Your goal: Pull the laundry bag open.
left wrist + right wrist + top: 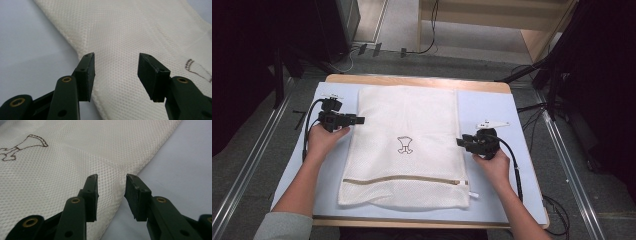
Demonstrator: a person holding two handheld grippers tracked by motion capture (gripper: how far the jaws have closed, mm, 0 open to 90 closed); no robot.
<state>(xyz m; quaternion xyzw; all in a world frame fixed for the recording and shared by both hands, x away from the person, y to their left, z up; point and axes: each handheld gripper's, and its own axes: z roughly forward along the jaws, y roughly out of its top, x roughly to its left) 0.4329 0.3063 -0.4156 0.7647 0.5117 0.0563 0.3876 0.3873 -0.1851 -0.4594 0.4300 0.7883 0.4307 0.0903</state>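
On the left of the high view, the left hand [323, 141] holds the left gripper [360, 120] just at the left edge of a white mesh laundry bag [404, 125], its black jaws pointing toward the bag. In the left gripper view the jaws stand spread, with the bag's seamed edge running below and between them — nothing is pinched, and the pads are clear of the mesh.

The bag lies flat in the middle of a pale blue mat [492, 107] that covers a wooden table [417, 80]. Its long sides run away from the person, and a zipper [404, 179] crosses it near the closer end, with a small white pull tab [473, 194] at the right corner. A small brown outline emblem [405, 145] sits about at the bag's centre; it also shows at the right edge of the left gripper view and in the upper left corner of the right gripper view.

On the right, the right hand [495, 164] holds the right gripper [459, 142] against the bag's right edge, a little nearer to the person than the left one. Its jaws are parted too, though less widely — the bag's edge lies under the gap, and the fingers grip nothing. A cable [515, 172] trails back from this gripper along the forearm.
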